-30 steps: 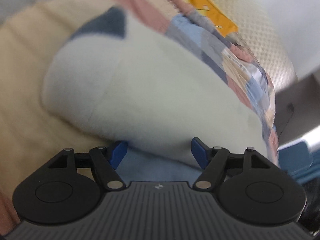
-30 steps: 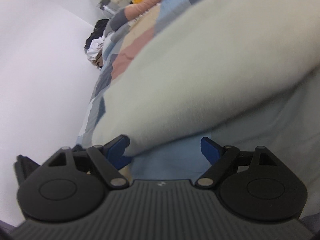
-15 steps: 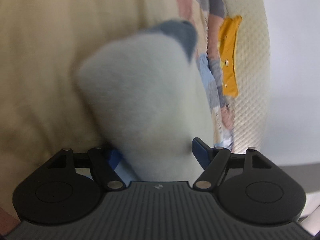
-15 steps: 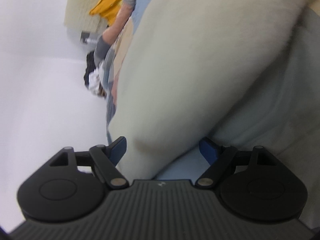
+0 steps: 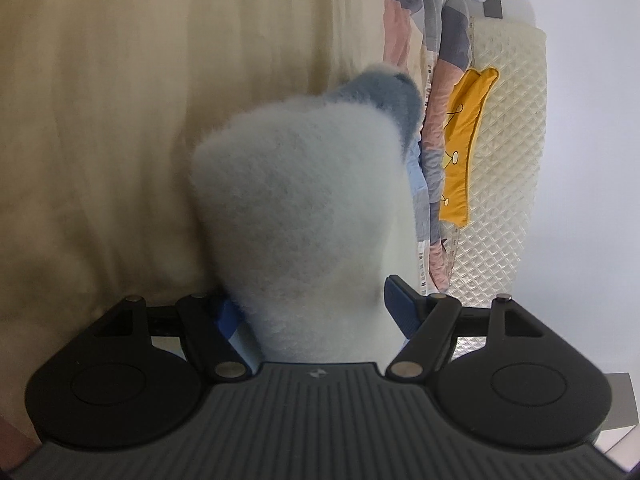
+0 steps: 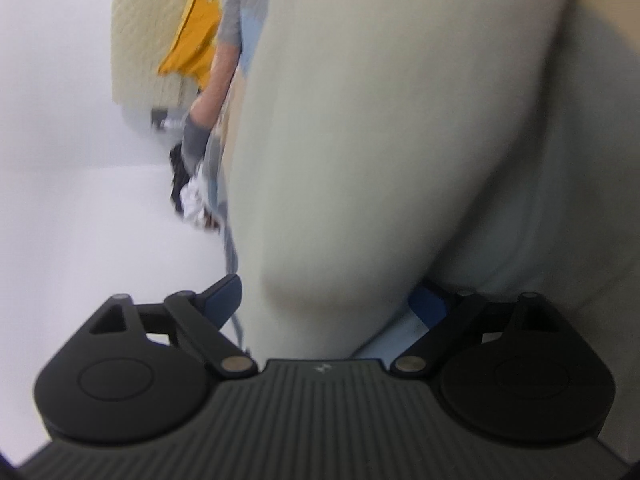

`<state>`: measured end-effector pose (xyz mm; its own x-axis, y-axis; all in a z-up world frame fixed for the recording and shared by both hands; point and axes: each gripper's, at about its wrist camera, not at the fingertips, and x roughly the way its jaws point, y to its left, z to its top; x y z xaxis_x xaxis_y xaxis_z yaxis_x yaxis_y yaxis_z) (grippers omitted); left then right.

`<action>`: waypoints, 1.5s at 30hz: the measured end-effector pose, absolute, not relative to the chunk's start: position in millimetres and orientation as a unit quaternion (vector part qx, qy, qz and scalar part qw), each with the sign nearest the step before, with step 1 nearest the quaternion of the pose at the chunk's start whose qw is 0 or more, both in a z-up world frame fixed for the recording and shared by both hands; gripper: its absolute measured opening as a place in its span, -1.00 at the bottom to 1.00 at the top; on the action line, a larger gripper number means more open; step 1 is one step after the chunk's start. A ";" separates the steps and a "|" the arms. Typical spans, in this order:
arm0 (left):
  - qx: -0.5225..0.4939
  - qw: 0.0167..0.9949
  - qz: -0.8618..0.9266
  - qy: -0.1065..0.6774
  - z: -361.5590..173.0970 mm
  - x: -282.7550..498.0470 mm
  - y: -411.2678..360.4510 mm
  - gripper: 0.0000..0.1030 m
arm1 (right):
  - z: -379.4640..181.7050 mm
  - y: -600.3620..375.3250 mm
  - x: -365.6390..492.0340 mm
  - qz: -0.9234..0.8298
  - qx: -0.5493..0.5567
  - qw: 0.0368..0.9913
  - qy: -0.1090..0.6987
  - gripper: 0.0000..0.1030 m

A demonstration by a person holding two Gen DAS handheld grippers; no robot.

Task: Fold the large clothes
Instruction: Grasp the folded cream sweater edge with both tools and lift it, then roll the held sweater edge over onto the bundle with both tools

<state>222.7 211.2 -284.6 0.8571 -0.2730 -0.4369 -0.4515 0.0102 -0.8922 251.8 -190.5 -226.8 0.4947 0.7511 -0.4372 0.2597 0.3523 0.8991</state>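
A fluffy pale fleece garment (image 5: 304, 216) with a grey-blue patch at its far end fills the middle of the left wrist view. My left gripper (image 5: 316, 312) is shut on its near edge, the blue pads on either side of the bunched fabric. In the right wrist view the same pale garment (image 6: 400, 140) hangs close and blurred. My right gripper (image 6: 332, 300) is shut on it, its right pad half hidden by cloth. The garment is lifted off the beige bed sheet (image 5: 120, 120).
A patchwork quilt (image 5: 436, 120) and a yellow cushion (image 5: 460, 152) lie along a cream quilted headboard (image 5: 508, 140). A white wall (image 6: 72, 160) is at the left of the right wrist view. Dark and white clothes (image 6: 188, 188) lie in a heap by the wall.
Both grippers have turned about a quarter turn with the garment held. The garment now hangs narrower and bunched, where it lay spread wide a second ago.
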 end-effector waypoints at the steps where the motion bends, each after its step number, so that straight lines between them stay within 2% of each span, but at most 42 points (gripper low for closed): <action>1: -0.702 0.660 0.068 0.258 -286.2 219.2 212.4 0.48 | -226.4 -195.4 250.9 0.171 0.542 0.682 0.460 0.76; 8: -0.718 0.645 0.075 0.250 -291.5 219.5 216.2 0.43 | -229.5 -232.8 249.1 0.098 0.604 0.676 0.410 0.75; 11: -0.710 0.652 0.080 0.252 -291.2 225.0 218.3 0.41 | -230.1 -232.5 256.1 0.084 0.591 0.690 0.409 0.61; 19: -0.677 0.680 0.091 0.266 -287.6 230.6 219.5 0.07 | -233.1 -231.6 272.5 0.077 0.561 0.716 0.407 0.58; 25: -0.633 0.721 0.095 0.267 -275.0 235.6 216.0 -0.11 | -231.9 -238.9 283.6 0.086 0.536 0.719 0.434 0.10; 28: -0.612 0.738 0.083 0.272 -268.3 238.8 217.0 -0.14 | -222.2 -239.9 281.7 0.101 0.512 0.735 0.432 -0.06; 34: -0.584 0.765 0.056 0.266 -247.9 234.2 218.0 -0.20 | -195.6 -239.3 266.1 0.125 0.476 0.774 0.399 -0.13; 45: -0.571 0.777 -0.008 0.264 -186.7 241.4 190.4 -0.23 | -135.2 -273.4 234.3 0.151 0.448 0.810 0.346 -0.14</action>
